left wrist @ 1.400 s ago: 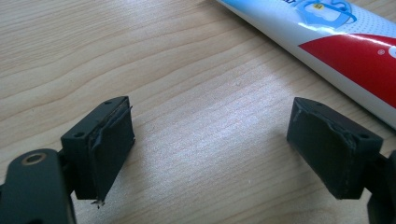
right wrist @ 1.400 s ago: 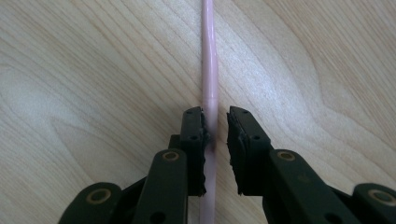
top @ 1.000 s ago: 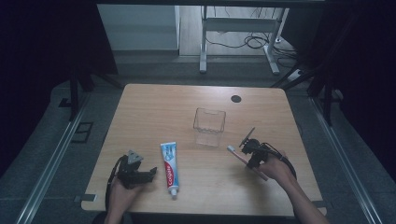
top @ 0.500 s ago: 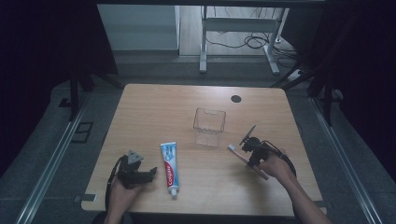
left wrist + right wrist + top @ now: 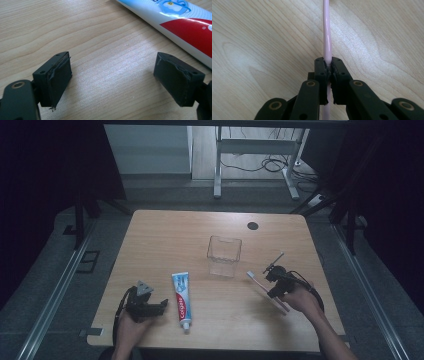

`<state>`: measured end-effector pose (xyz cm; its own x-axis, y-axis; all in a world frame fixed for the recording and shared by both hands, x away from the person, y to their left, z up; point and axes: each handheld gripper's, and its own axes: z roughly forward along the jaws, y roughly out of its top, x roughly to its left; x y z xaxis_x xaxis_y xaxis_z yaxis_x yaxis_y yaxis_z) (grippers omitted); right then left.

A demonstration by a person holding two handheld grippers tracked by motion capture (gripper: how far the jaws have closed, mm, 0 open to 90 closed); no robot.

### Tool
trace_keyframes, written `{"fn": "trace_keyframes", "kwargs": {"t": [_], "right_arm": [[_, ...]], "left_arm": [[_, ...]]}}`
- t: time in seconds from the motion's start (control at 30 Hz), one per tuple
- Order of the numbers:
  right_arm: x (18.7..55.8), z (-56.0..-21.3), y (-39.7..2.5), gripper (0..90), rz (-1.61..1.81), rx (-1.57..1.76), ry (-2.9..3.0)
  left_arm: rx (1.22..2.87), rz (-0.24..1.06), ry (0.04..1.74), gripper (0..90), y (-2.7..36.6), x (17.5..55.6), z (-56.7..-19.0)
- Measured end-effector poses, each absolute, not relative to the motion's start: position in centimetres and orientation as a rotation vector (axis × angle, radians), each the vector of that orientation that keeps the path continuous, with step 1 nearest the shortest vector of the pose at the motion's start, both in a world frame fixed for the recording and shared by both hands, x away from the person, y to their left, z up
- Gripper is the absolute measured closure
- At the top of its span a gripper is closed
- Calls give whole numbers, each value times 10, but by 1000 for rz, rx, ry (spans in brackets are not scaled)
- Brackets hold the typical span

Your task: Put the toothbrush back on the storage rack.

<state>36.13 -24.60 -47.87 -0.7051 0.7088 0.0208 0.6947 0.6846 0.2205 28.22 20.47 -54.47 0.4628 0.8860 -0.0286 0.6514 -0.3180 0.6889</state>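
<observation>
Right gripper (image 5: 329, 65): jaws clamped on pink toothbrush (image 5: 327, 37), unmoved since before; lift pending. Left gripper (image 5: 112, 82): jaws wide, empty.

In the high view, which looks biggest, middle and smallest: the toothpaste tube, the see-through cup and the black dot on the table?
1. Toothpaste tube and see-through cup: too alike to rank; the tube is longer, the cup wider.
2. Black dot: clearly smallest.

the one thing i can read is the brand "colgate", in white letters on the red band of the toothpaste tube (image 5: 181, 298) lying on the table. the small print on its blue end (image 5: 172, 5) is too blurred for me to read.
</observation>
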Motion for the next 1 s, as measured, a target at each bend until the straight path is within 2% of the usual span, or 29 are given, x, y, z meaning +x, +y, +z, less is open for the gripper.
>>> {"fn": "trace_keyframes", "kwargs": {"t": [1.0], "right_arm": [[354,-431,-263,834,756,1217,2668]], "left_arm": [[2075,475,1275,147,205,282,-545]]}}
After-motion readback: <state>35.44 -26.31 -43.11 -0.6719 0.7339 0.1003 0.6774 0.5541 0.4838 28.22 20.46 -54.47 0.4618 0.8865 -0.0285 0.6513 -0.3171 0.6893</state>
